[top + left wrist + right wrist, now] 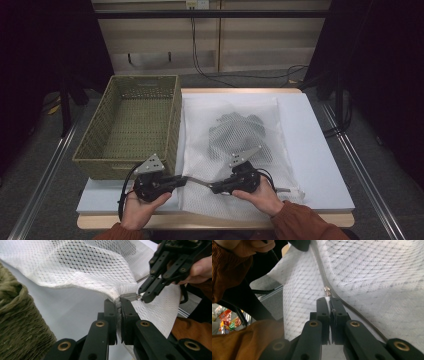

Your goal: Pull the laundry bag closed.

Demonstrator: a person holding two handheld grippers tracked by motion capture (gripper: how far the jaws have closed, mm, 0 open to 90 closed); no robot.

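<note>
So there's a white mesh laundry bag (235,150) lying flat on the white table (320,165), with something dark (239,134) inside it, roughly in the middle. To the left of the bag, just beside it, sits an olive woven basket (131,125), and its inside looks bare.

Both grippers are down at the near edge of the bag, pointing at each other. The left gripper (184,180) comes in from the left and its jaws are clamped on the bag's near edge, right at the end of the zipper; in the left gripper view you can see the white hem (118,298) pinched between the black jaws, and the mesh lifts a bit from the table there. The right gripper (212,188) comes in from the right, jaws pressed together on the little metal zipper pull (327,291). The zipper (322,267) itself runs as a grey line along the near edge of the bag. The two gripper tips are close, just a short stretch of zipper between them.

Person's hands hold both tools, orange-brown sleeves (300,222) at the near edge.
</note>
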